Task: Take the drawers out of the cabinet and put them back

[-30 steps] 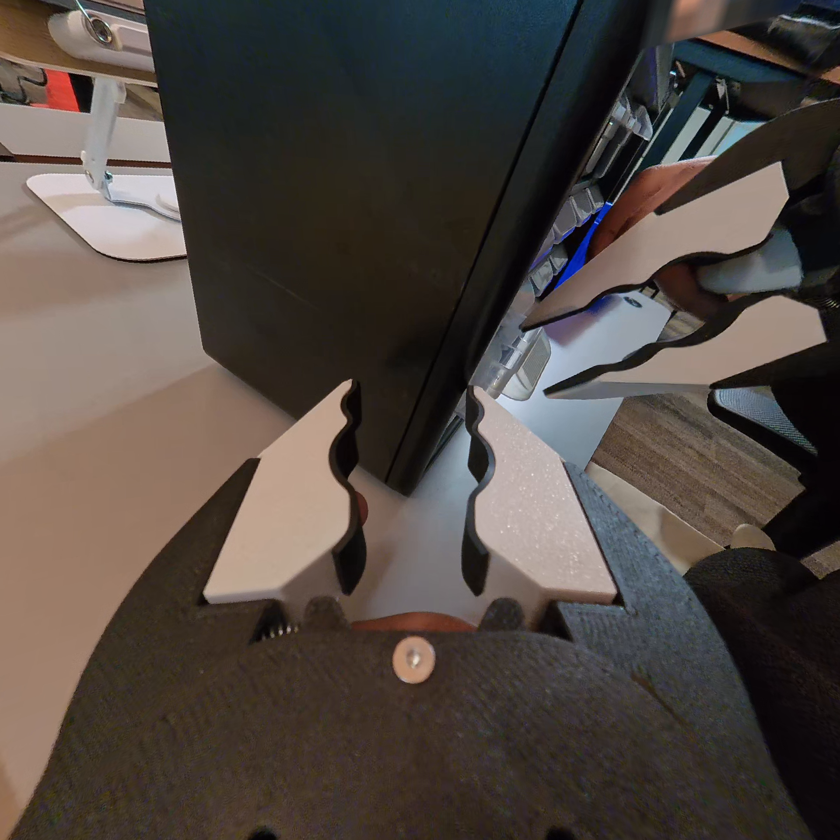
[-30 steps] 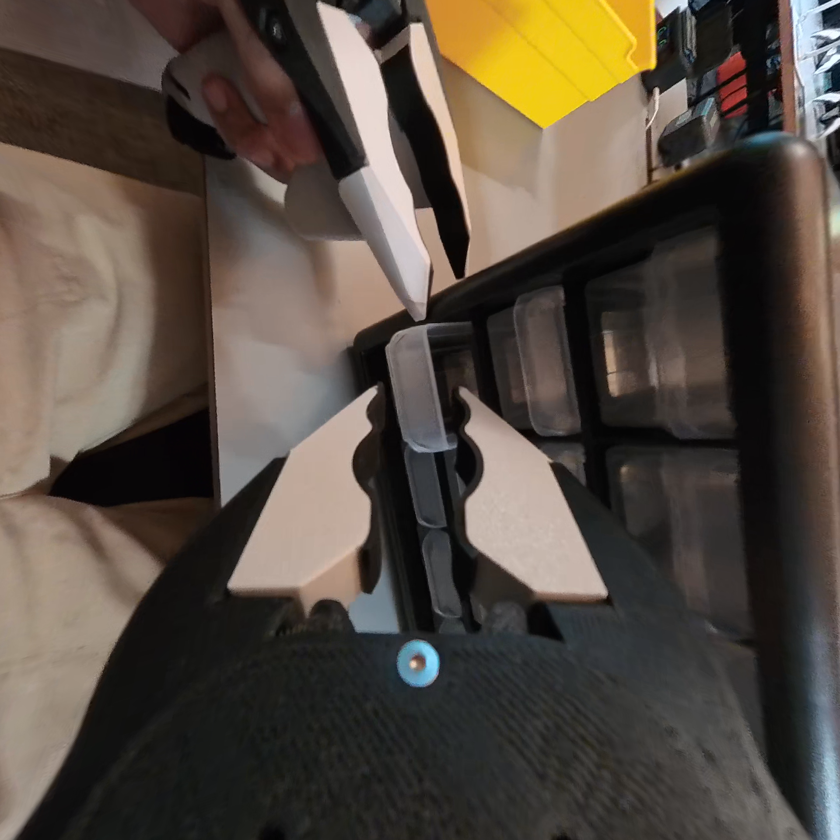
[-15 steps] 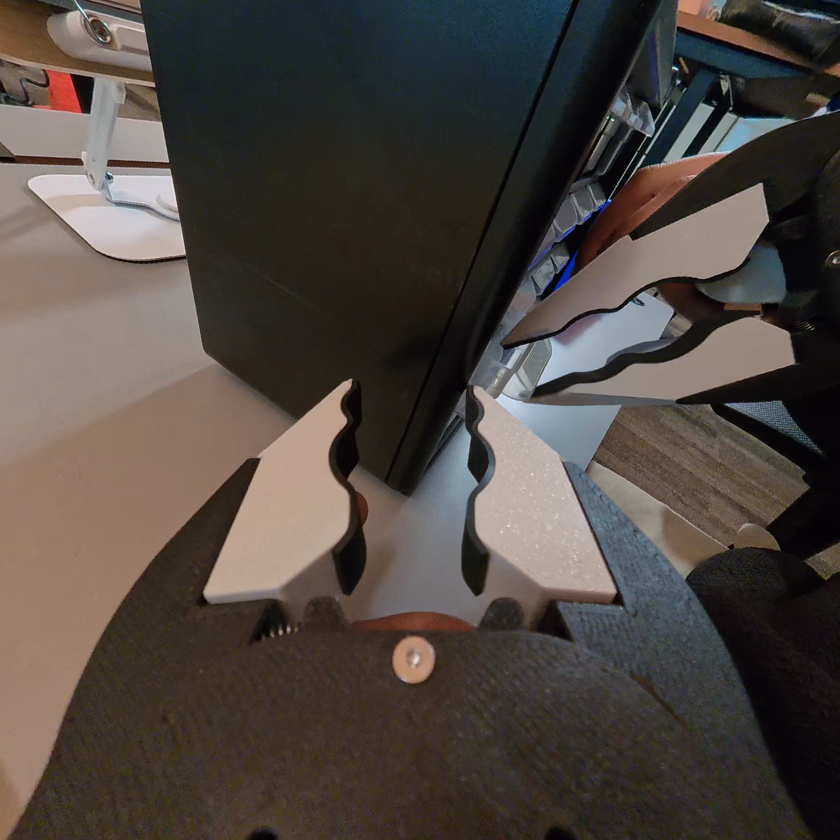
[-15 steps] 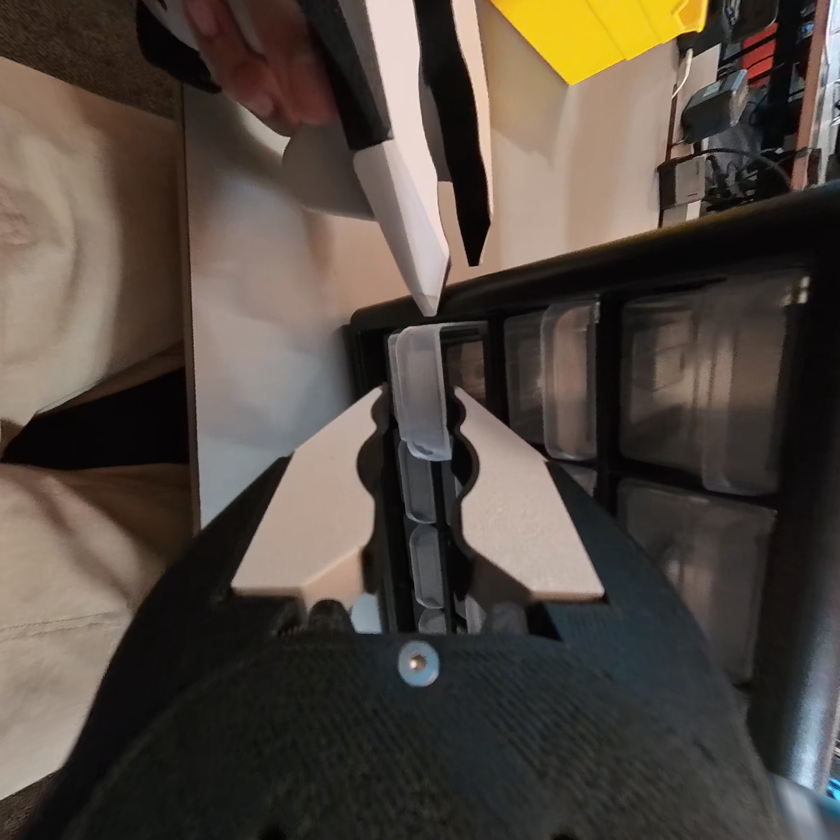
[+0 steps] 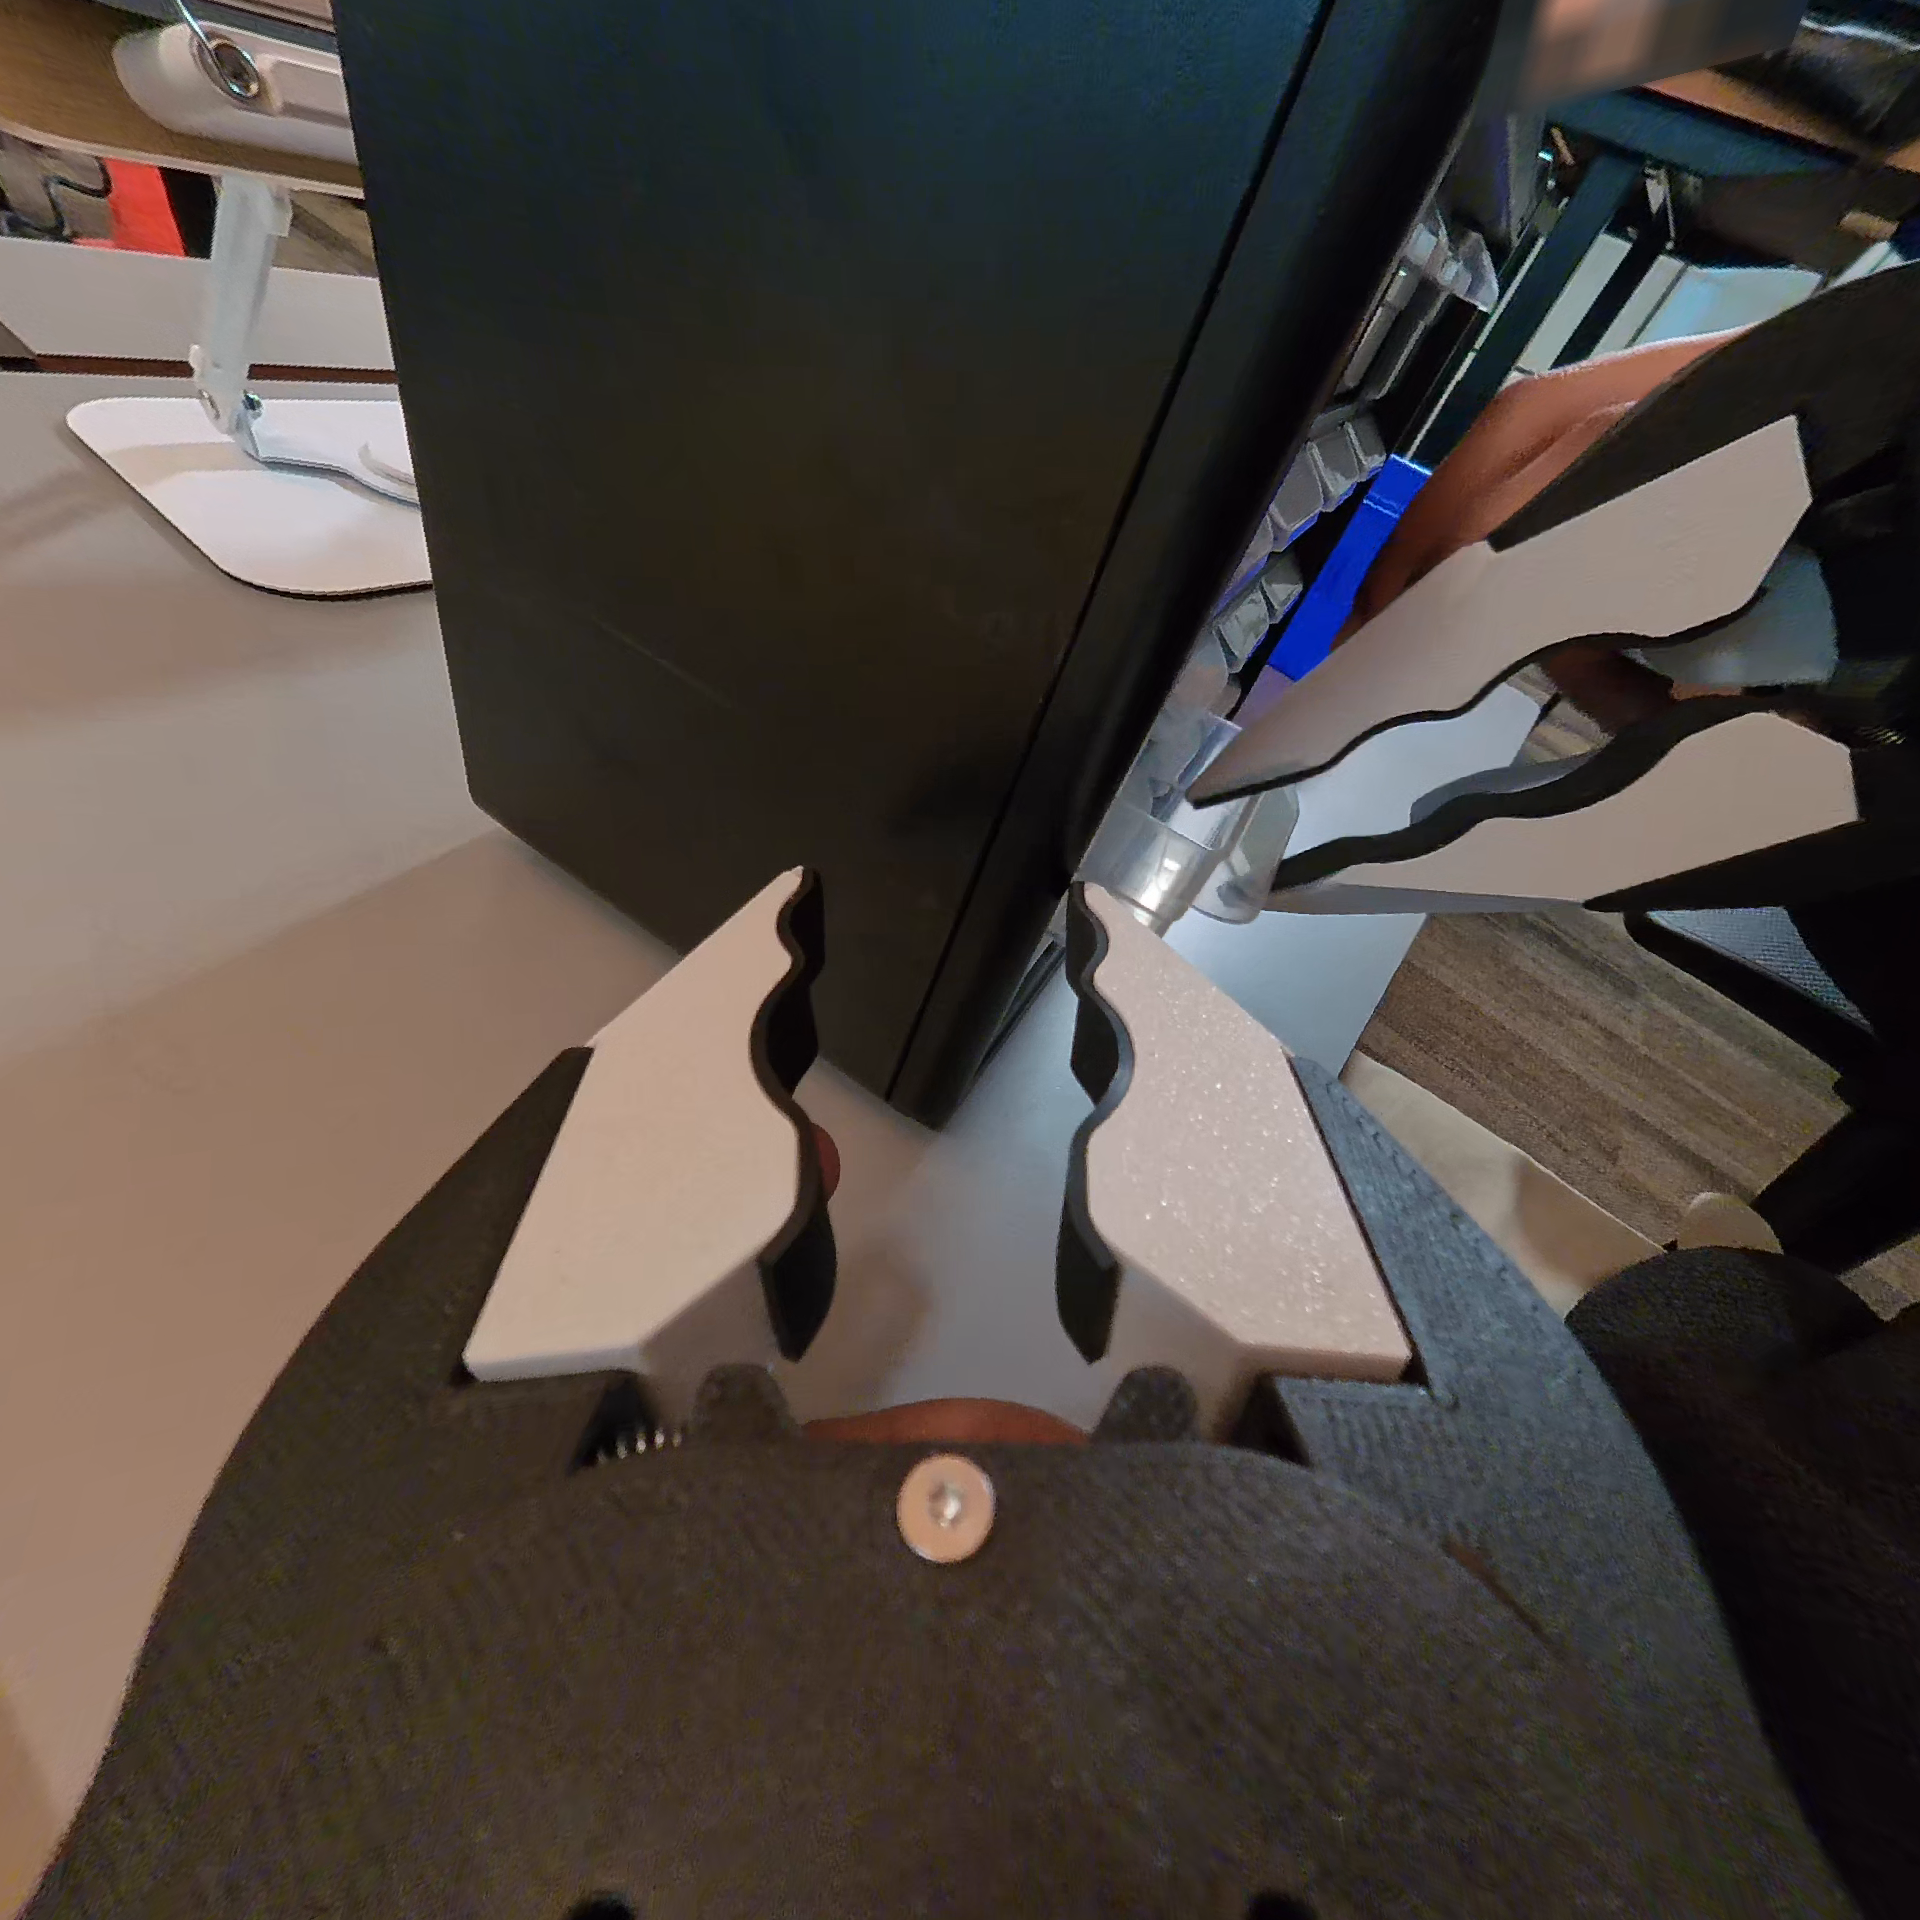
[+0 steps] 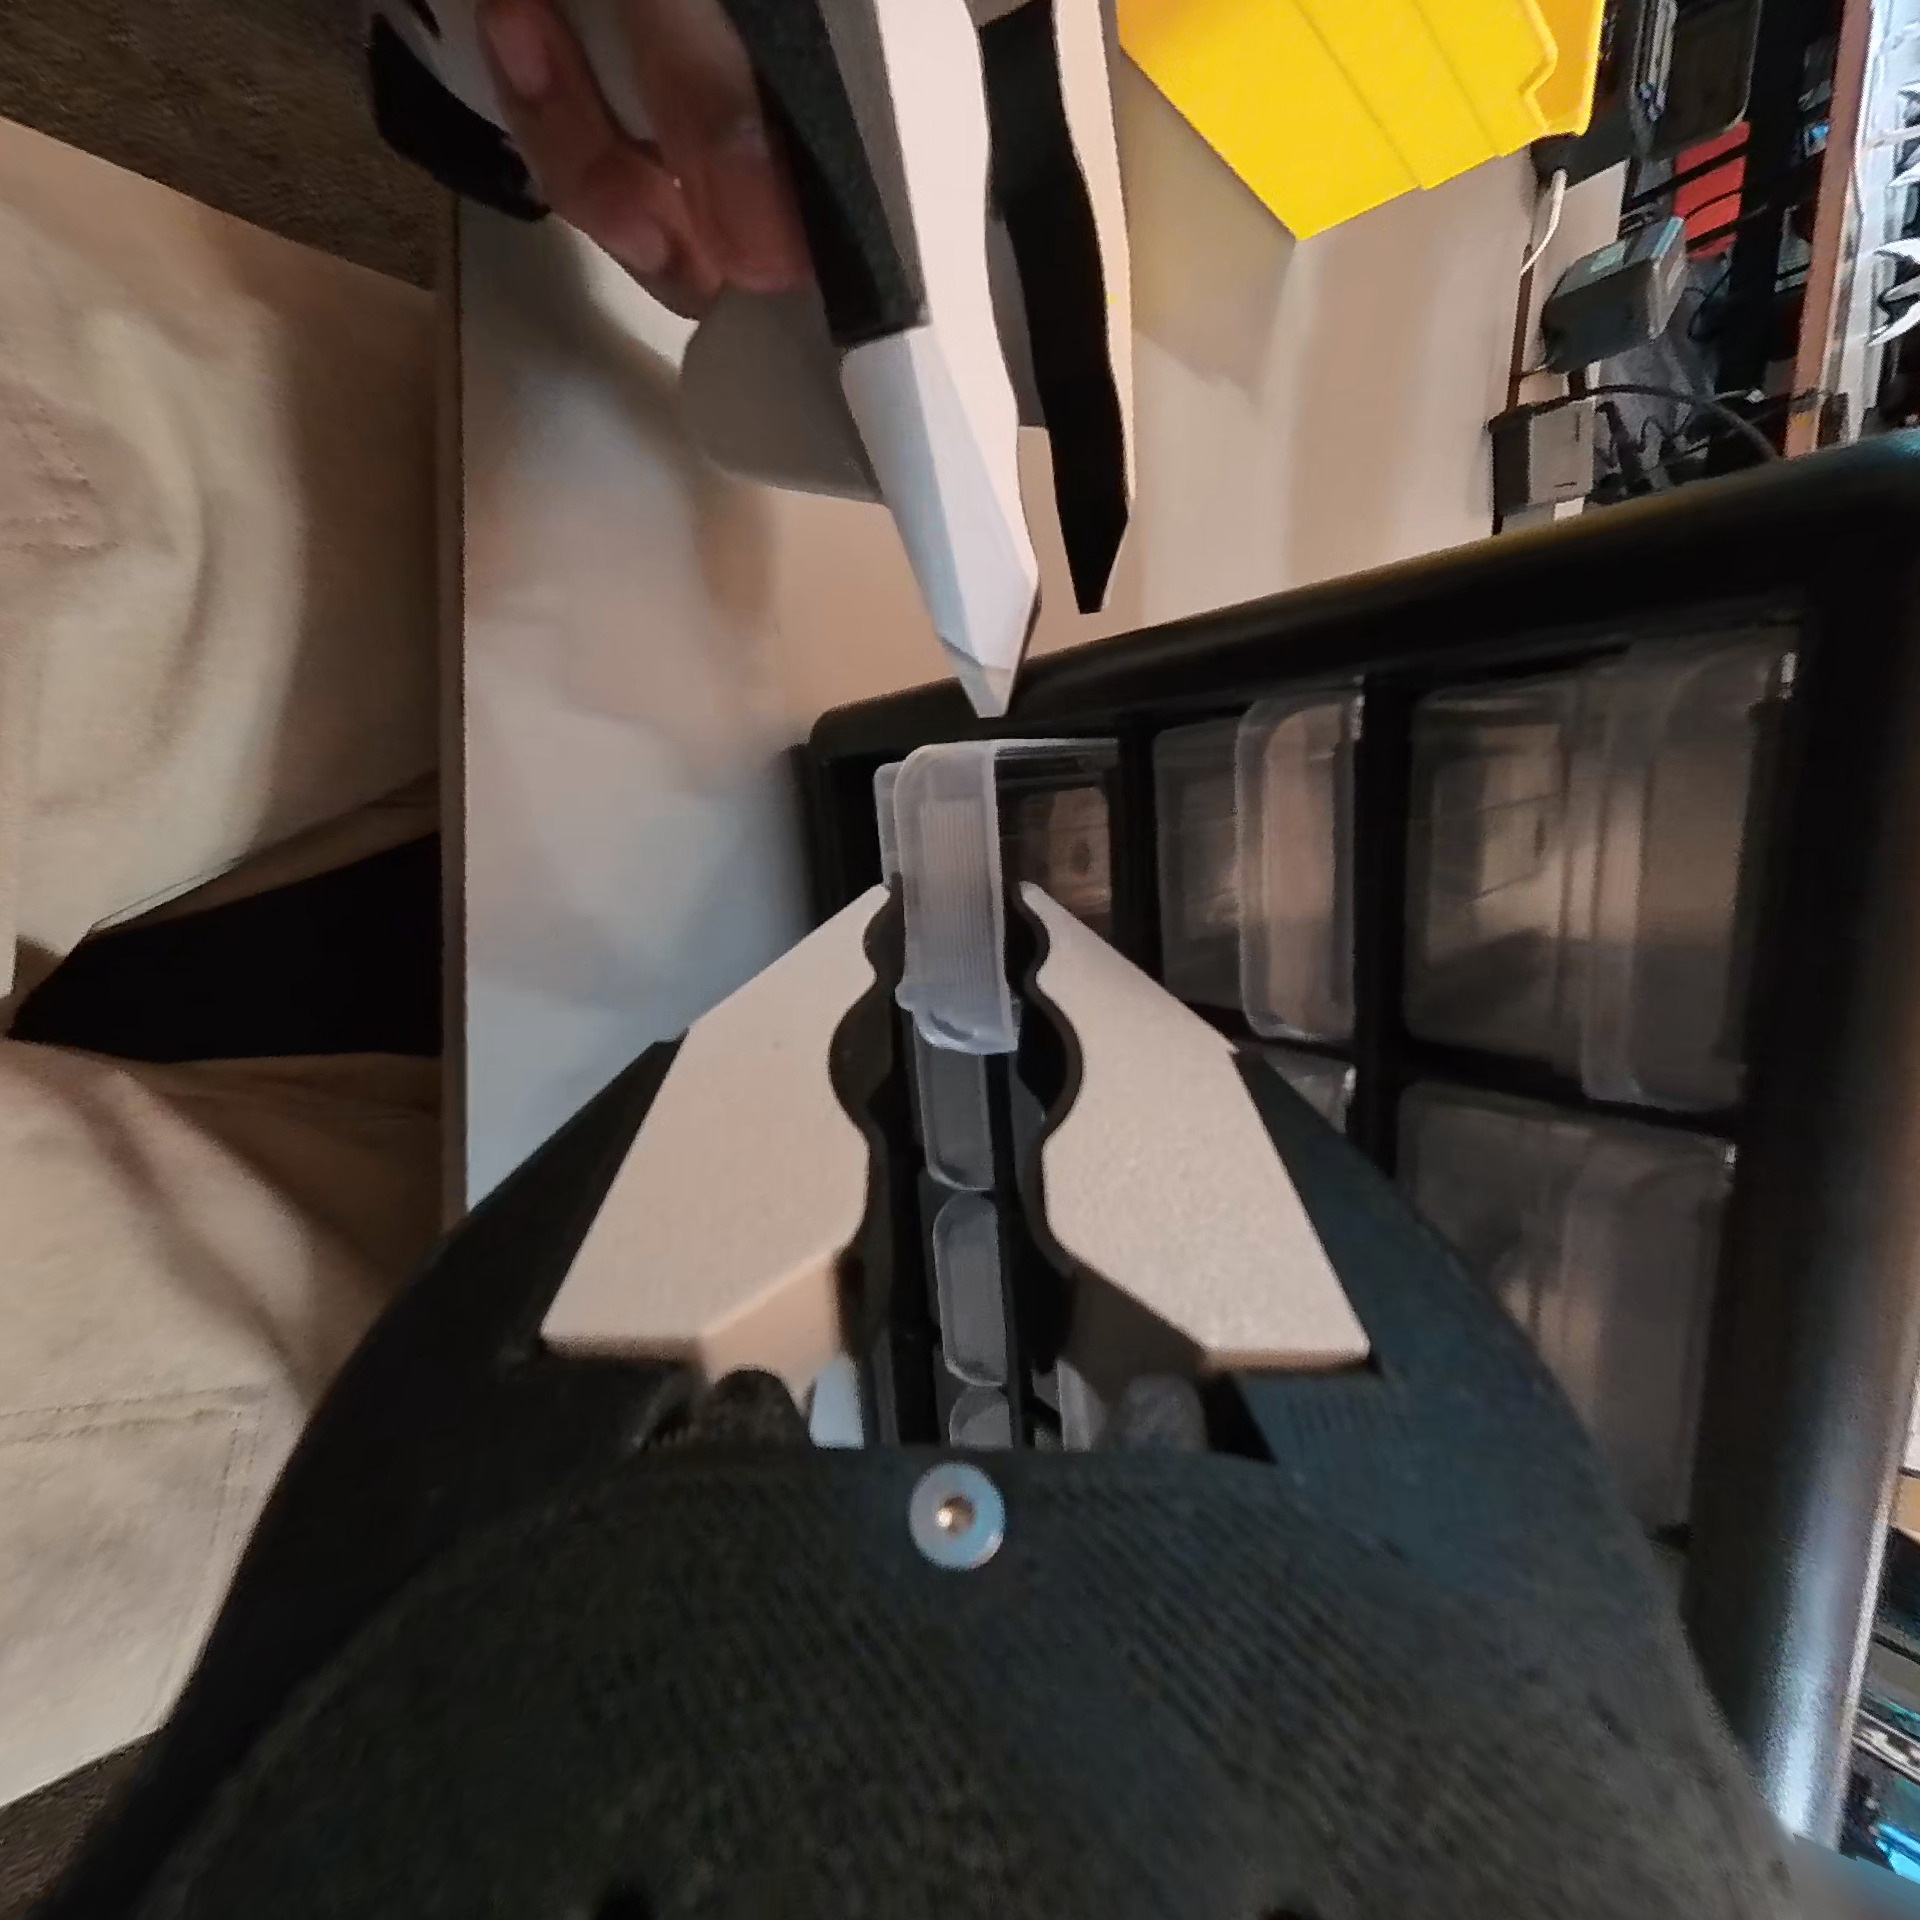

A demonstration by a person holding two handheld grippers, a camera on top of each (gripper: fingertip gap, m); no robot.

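Note:
A black cabinet [image 5: 779,416] of small clear drawers stands on a pale table; its drawer fronts show in the right wrist view [image 6: 1849,935]. My right gripper [image 6: 956,894] is shut on the handle of a clear drawer [image 6: 951,831] in the corner slot nearest the table edge; the drawer sticks out slightly. Both also show in the left wrist view, the right gripper [image 5: 1236,842] on the drawer [image 5: 1195,873]. My left gripper [image 5: 935,894] is open, its fingers astride the cabinet's front corner near the base. It also shows in the right wrist view [image 6: 1044,655], beside the cabinet.
Several more clear drawers [image 6: 1299,862] sit closed in the cabinet, one of them blue [image 5: 1340,582]. A yellow bin [image 6: 1351,94] lies on the table behind. A white stand base [image 5: 260,499] sits left of the cabinet. The table edge [image 6: 457,727] runs close by, with the person's legs [image 6: 156,727] beyond.
My right gripper has moved in along the drawer handle and its fingers have narrowed onto it. The left gripper has stayed at the cabinet corner.

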